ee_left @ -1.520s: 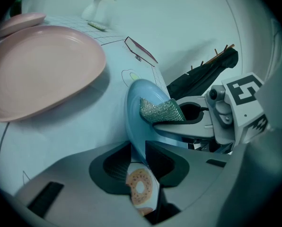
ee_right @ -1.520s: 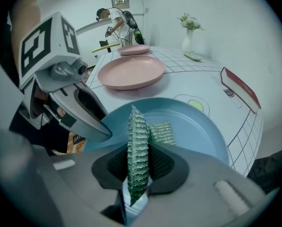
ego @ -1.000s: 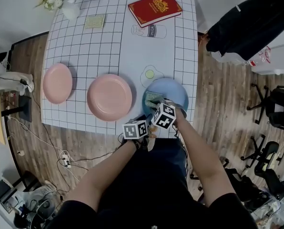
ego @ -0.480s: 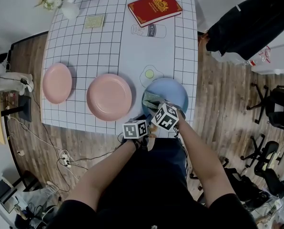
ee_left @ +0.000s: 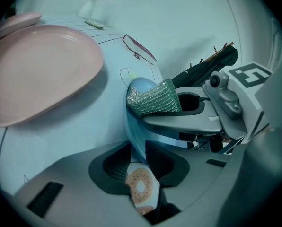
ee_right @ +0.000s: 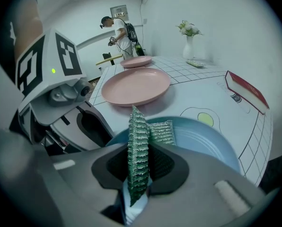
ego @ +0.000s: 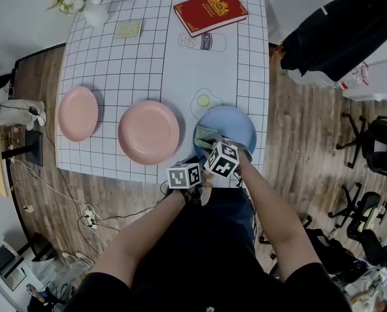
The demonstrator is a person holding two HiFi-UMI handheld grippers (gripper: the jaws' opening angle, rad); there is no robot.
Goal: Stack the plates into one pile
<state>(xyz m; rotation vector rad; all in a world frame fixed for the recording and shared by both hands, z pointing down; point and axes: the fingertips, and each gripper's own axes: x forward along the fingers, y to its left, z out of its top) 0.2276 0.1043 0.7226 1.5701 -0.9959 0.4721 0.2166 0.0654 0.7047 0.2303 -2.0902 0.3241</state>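
Pinching near-left rim of blue plate w/ left gripper, jaws narrow, rim edge-on btw pads. Clamping green mesh pad on edge in right gripper, jaws narrow too, right above same rim; rim also caught there or not – can't tell. Blue plate flat at near right corner of table. Just left of it, apart, not touching: big pink plate; farther left, by table edge: small pink plate. Round, so no long axis to mind. Nearer to both pink ones: left hand. Forearms stretched fwd, grippers side by side at near edge, tipped steeply down.
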